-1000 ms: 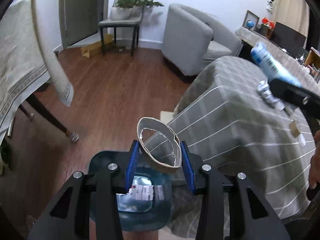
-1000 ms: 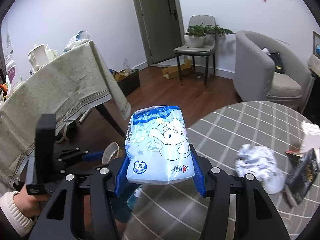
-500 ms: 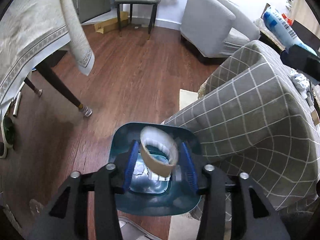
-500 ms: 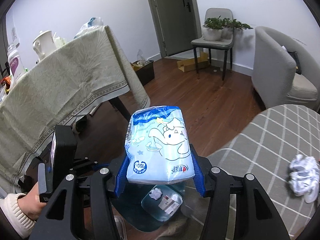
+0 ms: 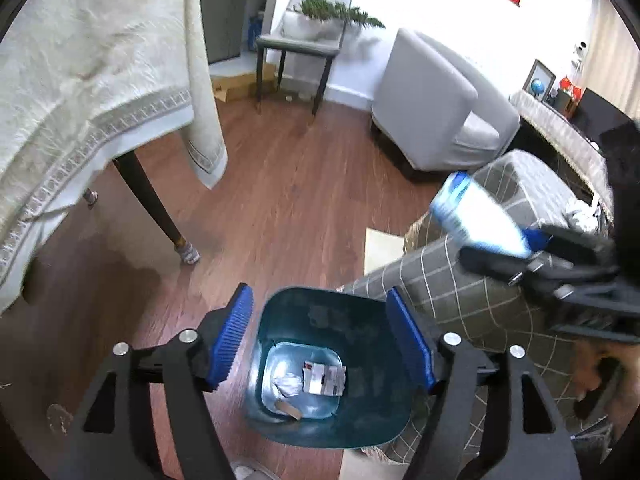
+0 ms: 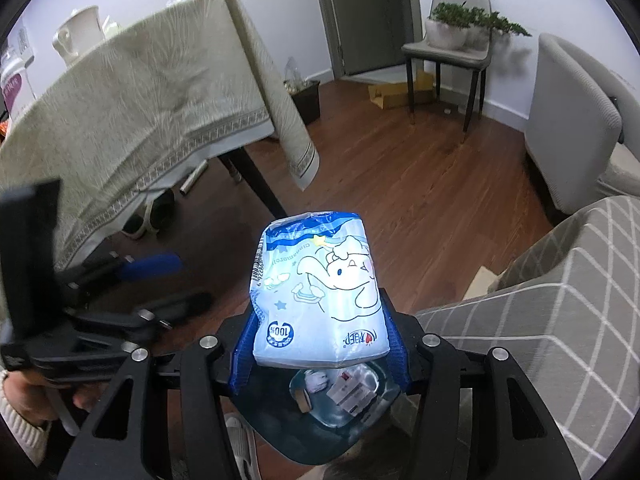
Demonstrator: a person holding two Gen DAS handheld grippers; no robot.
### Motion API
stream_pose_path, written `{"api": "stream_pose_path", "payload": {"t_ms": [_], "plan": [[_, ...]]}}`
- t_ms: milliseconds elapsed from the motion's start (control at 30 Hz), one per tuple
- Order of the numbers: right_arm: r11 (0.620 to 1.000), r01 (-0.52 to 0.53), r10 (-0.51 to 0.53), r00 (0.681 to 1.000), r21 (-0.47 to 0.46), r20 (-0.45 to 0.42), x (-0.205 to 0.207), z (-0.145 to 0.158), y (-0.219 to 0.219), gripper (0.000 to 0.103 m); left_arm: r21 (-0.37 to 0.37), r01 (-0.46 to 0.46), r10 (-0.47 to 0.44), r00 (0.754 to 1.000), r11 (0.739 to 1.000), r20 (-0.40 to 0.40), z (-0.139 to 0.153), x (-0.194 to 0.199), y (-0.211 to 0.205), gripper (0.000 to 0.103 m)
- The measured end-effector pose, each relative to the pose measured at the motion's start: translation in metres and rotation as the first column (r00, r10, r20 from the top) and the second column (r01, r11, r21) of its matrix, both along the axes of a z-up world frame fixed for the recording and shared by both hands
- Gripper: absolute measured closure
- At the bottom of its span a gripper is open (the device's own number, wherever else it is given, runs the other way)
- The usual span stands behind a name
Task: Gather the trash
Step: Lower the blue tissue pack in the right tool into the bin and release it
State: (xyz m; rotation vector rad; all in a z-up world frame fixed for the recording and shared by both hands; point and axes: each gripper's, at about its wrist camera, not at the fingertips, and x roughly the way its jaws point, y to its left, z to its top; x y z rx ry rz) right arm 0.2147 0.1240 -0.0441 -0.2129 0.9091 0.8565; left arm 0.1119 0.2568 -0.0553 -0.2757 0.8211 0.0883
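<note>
Left wrist: left tongs (image 5: 320, 336) opening, empty (above bin (image 5: 360, 428)) — right tongs (image 6: 320, 344) clamp tissue pack (image 6: 316, 288).

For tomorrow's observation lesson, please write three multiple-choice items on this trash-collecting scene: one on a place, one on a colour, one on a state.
1. Where does the brown tape roll lie?
A. On the checked tablecloth
B. At the bottom of the bin
C. On the grey armchair

2. What colour is the bin?
A. Dark teal
B. Red
C. White

3. What is between the right tongs?
A. Nothing
B. A crumpled white paper
C. A blue and white packet

Answers:
1 B, the roll lies inside the bin beside a crumpled paper and a small carton.
2 A, its walls look dark teal in both views.
3 C, the blue pads press on the packet from both sides; the left tongs are opening with nothing between them.
</note>
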Motion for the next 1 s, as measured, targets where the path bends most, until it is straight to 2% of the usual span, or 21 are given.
{"api": "stream_pose_path", "payload": {"t_ms": [267,667,1000], "plan": [[0.998,-0.019,0.015,0.998,-0.066,-0.056,-0.003,-0.032,0.020,0.048,0.010,-0.028,0.027,0.996,1.000,0.082,0.024,-0.013,0.009,0.029],[0.982,-0.063,0.038,0.990,-0.176,-0.139,-0.013,-0.084,0.037,0.048,0.009,-0.009,0.008,0.993,1.000,0.115,0.042,-0.019,0.011,0.044],[0.942,-0.127,0.070,0.980,-0.310,-0.188,-0.029,-0.129,0.046,0.046,0.018,0.027,-0.030,0.985,0.999,0.171,0.063,-0.024,0.002,0.053]]}}
